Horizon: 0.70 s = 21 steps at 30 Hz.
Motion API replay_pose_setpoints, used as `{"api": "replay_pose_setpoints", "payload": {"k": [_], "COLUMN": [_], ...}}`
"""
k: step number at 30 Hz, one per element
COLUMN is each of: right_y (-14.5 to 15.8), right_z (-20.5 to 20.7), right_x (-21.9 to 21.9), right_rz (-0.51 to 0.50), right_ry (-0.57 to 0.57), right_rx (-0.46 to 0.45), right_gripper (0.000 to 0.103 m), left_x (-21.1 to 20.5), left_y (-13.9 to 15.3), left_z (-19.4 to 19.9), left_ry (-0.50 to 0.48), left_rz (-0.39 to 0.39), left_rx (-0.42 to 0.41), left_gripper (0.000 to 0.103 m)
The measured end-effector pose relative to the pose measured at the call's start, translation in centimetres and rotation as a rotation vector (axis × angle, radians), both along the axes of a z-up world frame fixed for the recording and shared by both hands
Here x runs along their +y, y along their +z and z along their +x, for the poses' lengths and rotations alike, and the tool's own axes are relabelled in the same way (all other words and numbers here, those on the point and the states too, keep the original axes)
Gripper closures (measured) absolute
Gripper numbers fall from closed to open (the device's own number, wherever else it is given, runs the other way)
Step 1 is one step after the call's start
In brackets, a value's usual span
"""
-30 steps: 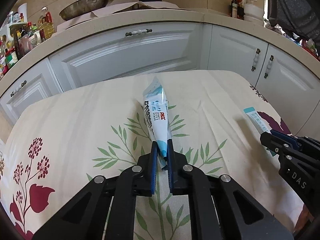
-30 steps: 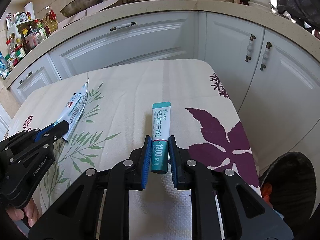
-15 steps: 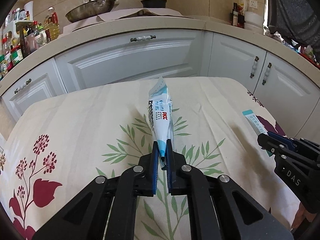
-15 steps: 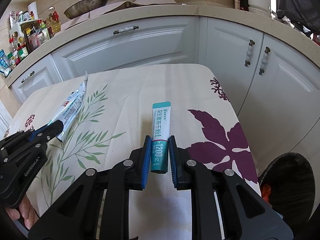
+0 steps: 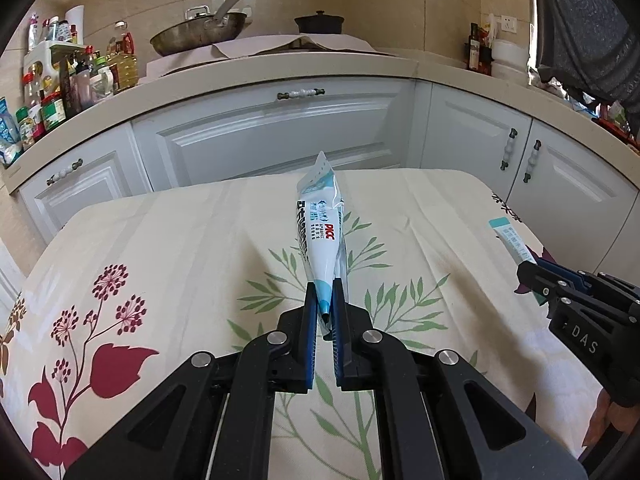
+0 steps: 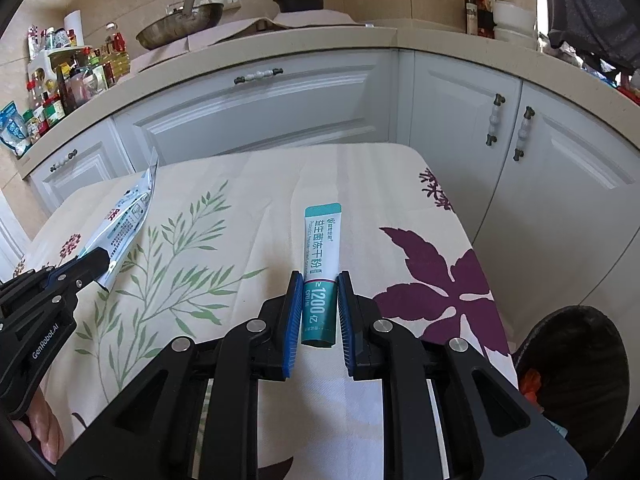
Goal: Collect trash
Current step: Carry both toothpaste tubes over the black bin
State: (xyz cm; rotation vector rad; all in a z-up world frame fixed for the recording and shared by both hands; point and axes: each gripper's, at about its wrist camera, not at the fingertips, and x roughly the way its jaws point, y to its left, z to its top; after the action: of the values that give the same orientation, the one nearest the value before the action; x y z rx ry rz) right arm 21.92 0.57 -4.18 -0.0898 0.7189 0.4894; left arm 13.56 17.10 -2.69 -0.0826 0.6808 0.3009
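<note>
A white and blue wrapper [image 5: 318,236] is pinched by its narrow lower end between the blue pads of the left claw [image 5: 325,312]; it sticks forward and up from the claw, clear of the flowered cloth [image 5: 168,248] that covers the desk. In the right wrist view the same wrapper [image 6: 126,216] shows at the left, slanting up out of the left claw [image 6: 94,264].

A teal and white sachet [image 6: 320,264] is clamped at its teal lower part between the pads of the right claw [image 6: 318,308], its upper end pointing away over the cloth [image 6: 224,208]. In the left wrist view this sachet [image 5: 510,240] juts out of the right claw [image 5: 528,268] at the right edge.

A dark bin [image 6: 576,364] stands low beside the desk at the right, with something orange inside it. Behind the desk runs a row of white cabinets [image 5: 280,136] under a pale worktop, which bears a wok [image 5: 198,34], a dark pot [image 5: 319,22] and a cluster of bottles [image 5: 80,76]. Part of a hand [image 6: 42,428] shows under the left claw.
</note>
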Motion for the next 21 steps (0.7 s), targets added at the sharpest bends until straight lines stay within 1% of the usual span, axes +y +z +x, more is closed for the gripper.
{"api": "replay_pose_setpoints", "payload": {"k": [5,14,21], "right_y": [1.1,2.2,3.3], "right_z": [-1.3,-4.1,-6.4], "right_x": [-0.2,-1.0,-2.7], "right_rz": [0.01,0.023,0.029], "right_ry": [0.003,0.015,0.003], "right_rx": [-0.034,-0.07,-0.102], "right_gripper": [0.086,0.086,0.086], "left_x": [-0.2,-1.3,-2.6], "left_y": [0.6,1.5,2.0], "left_z": [-1.1,-3.7,-5.4], "left_ry": [0.002,-0.006,-0.024], "left_rz": [0.001,0.029,0.034], "left_rx": [-0.019,-0.055,-0.07], "left_gripper": [0.096,0.096,0.096]}}
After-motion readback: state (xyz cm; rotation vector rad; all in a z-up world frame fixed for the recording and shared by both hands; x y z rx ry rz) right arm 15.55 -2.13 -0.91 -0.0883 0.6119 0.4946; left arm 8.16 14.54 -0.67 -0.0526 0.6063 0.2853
